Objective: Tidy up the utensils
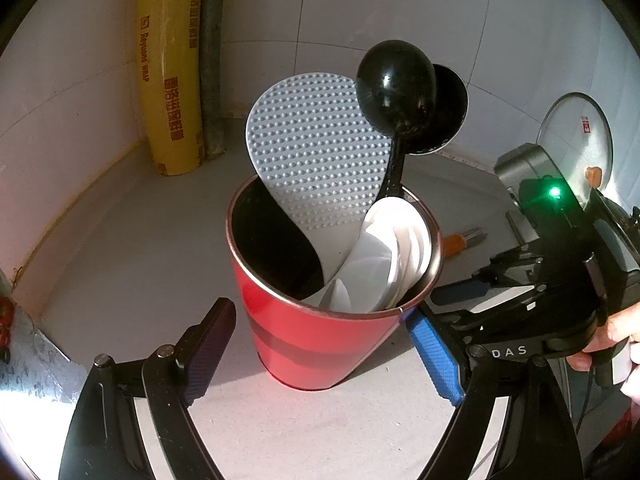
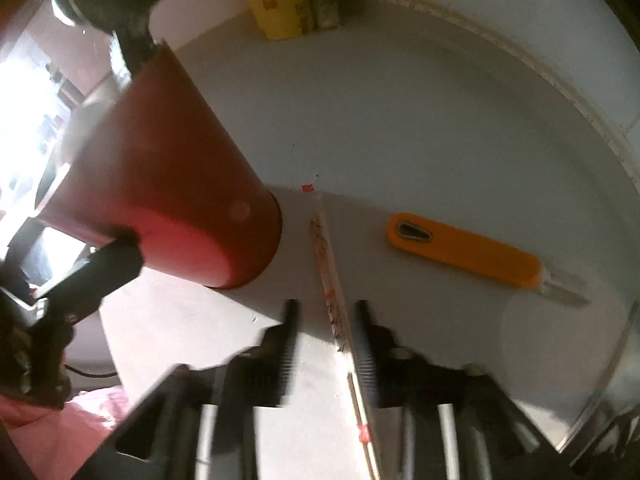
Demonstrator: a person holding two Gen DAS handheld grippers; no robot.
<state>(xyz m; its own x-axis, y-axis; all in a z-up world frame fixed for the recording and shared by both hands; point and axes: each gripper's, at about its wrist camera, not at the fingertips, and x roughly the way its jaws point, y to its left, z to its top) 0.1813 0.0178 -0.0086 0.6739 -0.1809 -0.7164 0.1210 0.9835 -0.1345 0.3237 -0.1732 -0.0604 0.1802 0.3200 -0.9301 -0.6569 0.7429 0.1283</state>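
A red cup (image 1: 320, 340) stands on the grey counter and holds a grey dimpled rice paddle (image 1: 316, 148), a black ladle (image 1: 394, 88) and several white spoons (image 1: 384, 260). My left gripper (image 1: 324, 356) is open, its fingers on either side of the cup's lower wall. My right gripper (image 2: 326, 320) is open and low over the counter, straddling a pair of chopsticks (image 2: 332, 280) that lies flat beside the cup (image 2: 168, 184). An orange-handled knife (image 2: 464, 250) lies to the right. The right gripper also shows in the left wrist view (image 1: 460, 292).
A yellow roll of wrap (image 1: 168, 80) and a grey pipe (image 1: 212, 60) stand in the back corner. A glass pot lid (image 1: 580, 136) and a metal appliance (image 1: 528, 168) sit at the right. A patterned metal surface (image 1: 32, 360) is at the left.
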